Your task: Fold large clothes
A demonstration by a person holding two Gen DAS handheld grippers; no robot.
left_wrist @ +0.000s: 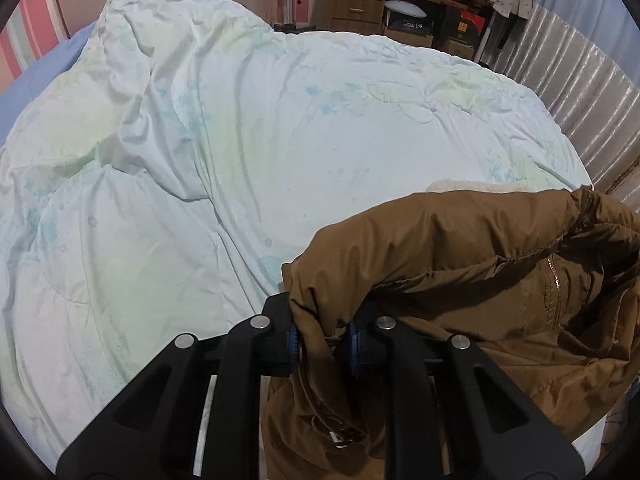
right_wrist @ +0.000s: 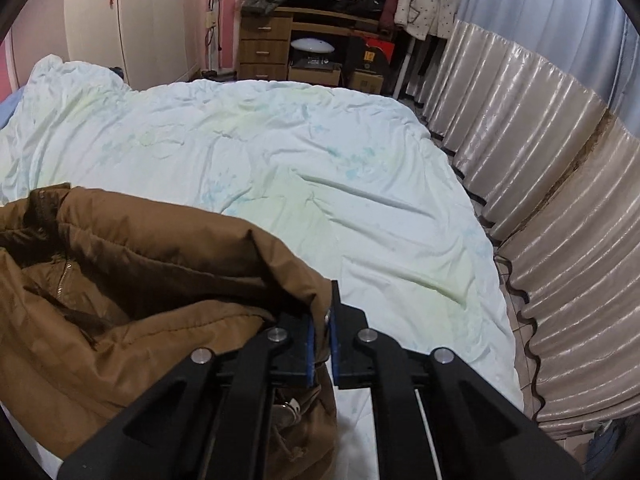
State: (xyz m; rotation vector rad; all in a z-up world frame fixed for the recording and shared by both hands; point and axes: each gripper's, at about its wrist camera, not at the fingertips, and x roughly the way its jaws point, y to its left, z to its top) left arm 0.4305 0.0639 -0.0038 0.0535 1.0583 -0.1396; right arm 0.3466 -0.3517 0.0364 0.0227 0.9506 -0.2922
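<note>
A brown padded jacket point(left_wrist: 460, 248) hangs lifted above a bed covered by a pale green-white quilt point(left_wrist: 224, 144). My left gripper point(left_wrist: 322, 342) is shut on a bunched edge of the jacket, which drapes to the right and down between the arms. In the right wrist view the same brown jacket point(right_wrist: 132, 280) fills the lower left, its zipper showing. My right gripper point(right_wrist: 321, 346) is shut on the jacket's right edge, the blue pads pinching a thin fold. The quilt point(right_wrist: 320, 168) spreads beyond it.
A ribbed padded headboard point(right_wrist: 540, 184) runs along the bed's right side. A wooden desk point(right_wrist: 280, 36) piled with clothes stands past the far end, beside a white wardrobe point(right_wrist: 152, 20). A blue sheet point(left_wrist: 40, 76) shows at the far left.
</note>
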